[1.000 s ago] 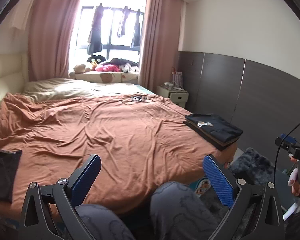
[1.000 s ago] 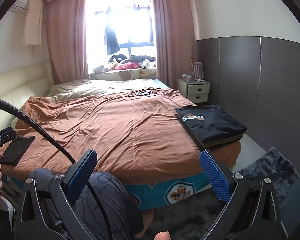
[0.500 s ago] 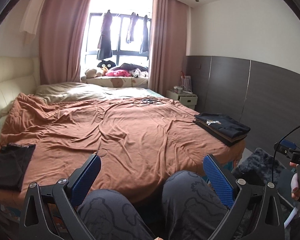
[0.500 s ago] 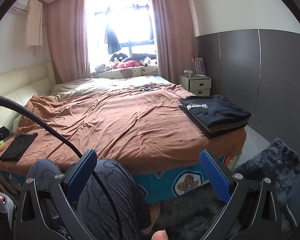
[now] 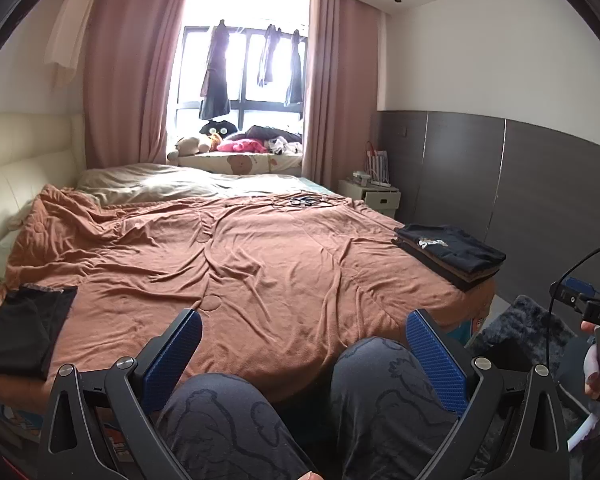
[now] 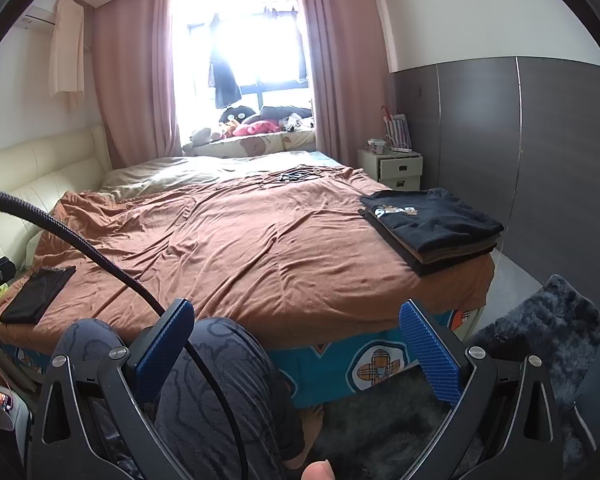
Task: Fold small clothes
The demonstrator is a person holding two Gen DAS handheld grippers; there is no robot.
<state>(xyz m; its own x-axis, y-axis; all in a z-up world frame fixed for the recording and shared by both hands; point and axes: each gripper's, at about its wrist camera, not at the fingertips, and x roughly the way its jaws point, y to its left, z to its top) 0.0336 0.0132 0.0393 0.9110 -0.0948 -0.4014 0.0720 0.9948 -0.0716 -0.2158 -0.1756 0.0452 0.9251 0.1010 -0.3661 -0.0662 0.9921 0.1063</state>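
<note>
Black folded garment (image 5: pixel 22 330) flat on orange bedspread (image 5: pixel 260 272), neat dark stack (image 6: pixel 436 228) opposite

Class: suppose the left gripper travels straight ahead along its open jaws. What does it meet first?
Probably the brown bedspread: the left gripper points over the person's knees onto the bare middle of the bed, between the black garment and the folded stack. Depth is uncertain.
</note>
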